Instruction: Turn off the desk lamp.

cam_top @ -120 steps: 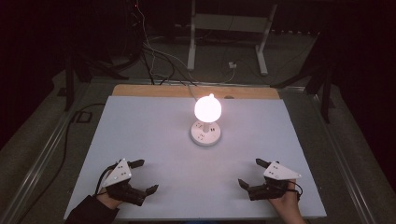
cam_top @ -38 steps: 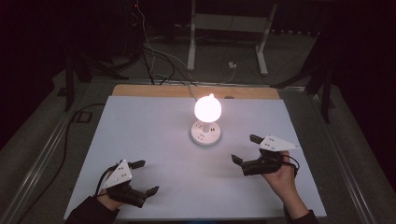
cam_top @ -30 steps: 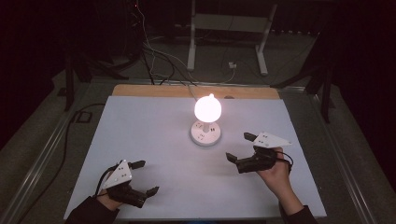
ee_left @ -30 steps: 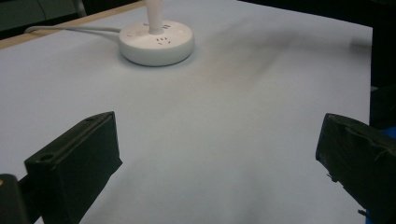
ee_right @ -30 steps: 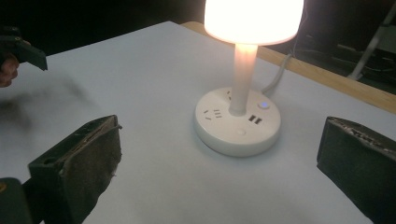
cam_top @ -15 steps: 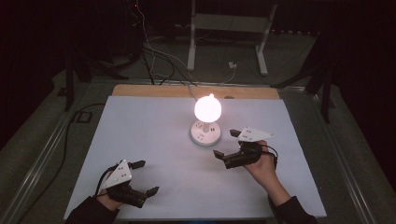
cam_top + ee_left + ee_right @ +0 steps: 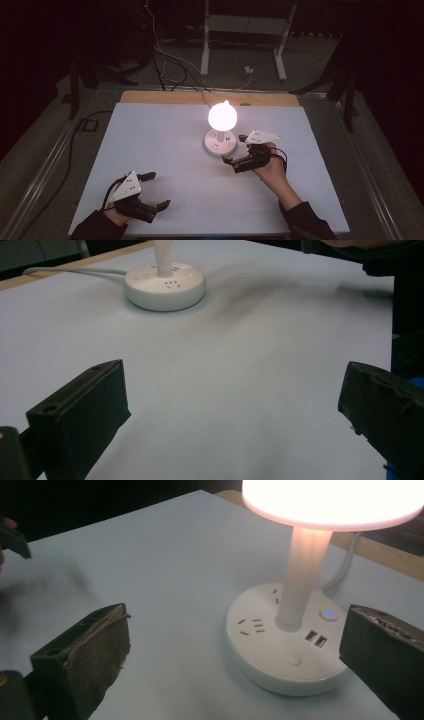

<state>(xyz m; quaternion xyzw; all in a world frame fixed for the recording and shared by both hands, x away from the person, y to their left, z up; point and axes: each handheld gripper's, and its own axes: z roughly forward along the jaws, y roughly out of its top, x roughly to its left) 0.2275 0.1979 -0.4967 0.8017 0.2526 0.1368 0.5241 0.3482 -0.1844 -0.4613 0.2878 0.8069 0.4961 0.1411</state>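
A small white lamp (image 7: pixel 222 116) glows at the middle of the white table (image 7: pixel 165 135). Its round base (image 7: pixel 220 142) carries sockets, USB ports and a lit blue button (image 7: pixel 328 614). My right gripper (image 7: pixel 235 150) is open, just right of the base and pointing at it; the base (image 7: pixel 280 645) lies between its jaws' lines, a little ahead. Down at the front left of the table my left gripper (image 7: pixel 156 191) is open with nothing between its jaws; far ahead of it stands the lamp base (image 7: pixel 165 286).
A white cable (image 7: pixel 345 572) runs from the lamp base over the wooden back edge (image 7: pixel 165 97). Behind the table are floor cables (image 7: pixel 160 50) and a white stand's legs (image 7: pixel 240 30). A metal rail (image 7: pixel 45 165) runs along the left side.
My right gripper has moved from the front right of the table forward and left, up to the lamp base. The left gripper has stayed put. The lamp stays lit.
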